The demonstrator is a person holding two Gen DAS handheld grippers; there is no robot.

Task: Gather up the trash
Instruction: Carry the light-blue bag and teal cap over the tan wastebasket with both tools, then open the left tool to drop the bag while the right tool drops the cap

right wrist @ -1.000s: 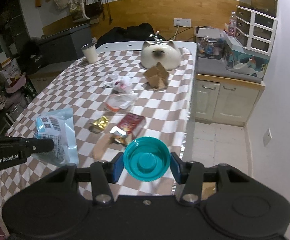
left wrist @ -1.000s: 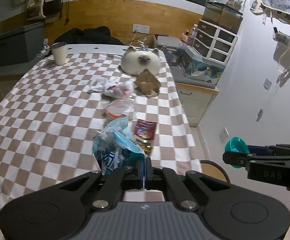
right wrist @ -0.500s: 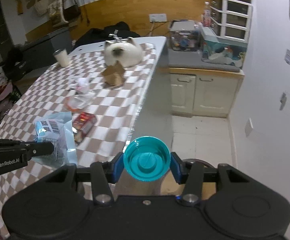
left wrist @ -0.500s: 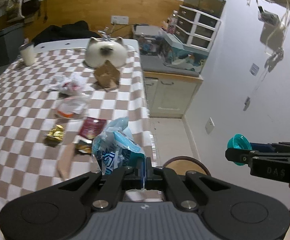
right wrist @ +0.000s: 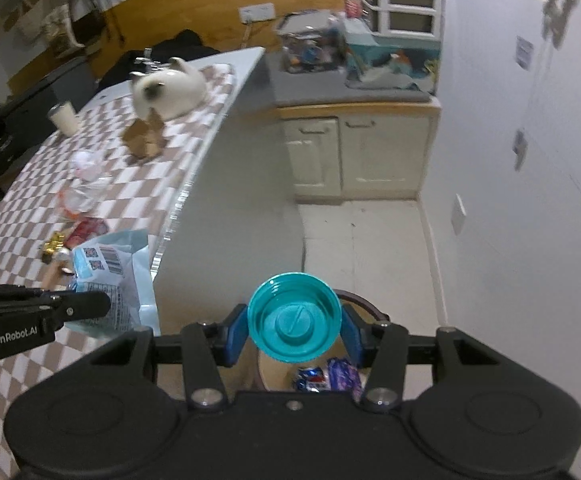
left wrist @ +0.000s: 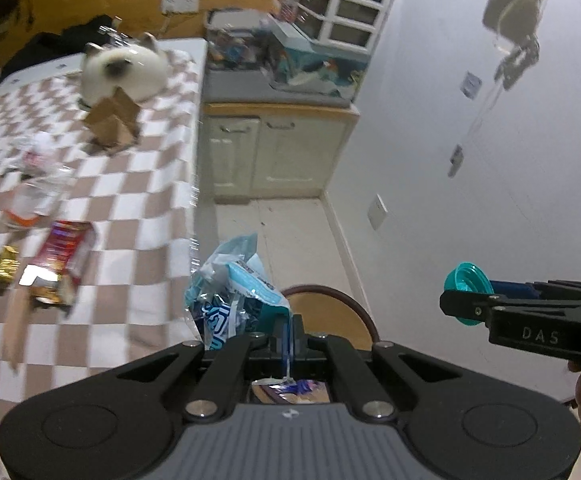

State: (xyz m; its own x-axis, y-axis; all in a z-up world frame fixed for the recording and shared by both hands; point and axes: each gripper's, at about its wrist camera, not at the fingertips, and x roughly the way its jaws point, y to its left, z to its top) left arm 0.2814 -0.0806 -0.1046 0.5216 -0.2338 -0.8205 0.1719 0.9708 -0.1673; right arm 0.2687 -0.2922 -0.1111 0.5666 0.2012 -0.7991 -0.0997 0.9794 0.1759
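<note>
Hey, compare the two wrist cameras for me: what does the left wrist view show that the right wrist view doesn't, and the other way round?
Only the left wrist view: the blue wrapper's crumpled printed front, pinched in the shut left gripper.

Only the right wrist view: the open inside of the teal lid, clamped in the right gripper, the wrapper's barcode side, and wrappers lying inside the bin.

Both: the checkered table with leftover trash, the cat figure, the brown-rimmed bin, and the other gripper from the side.

Dim, motion-blurred, fisheye-warped edges
</note>
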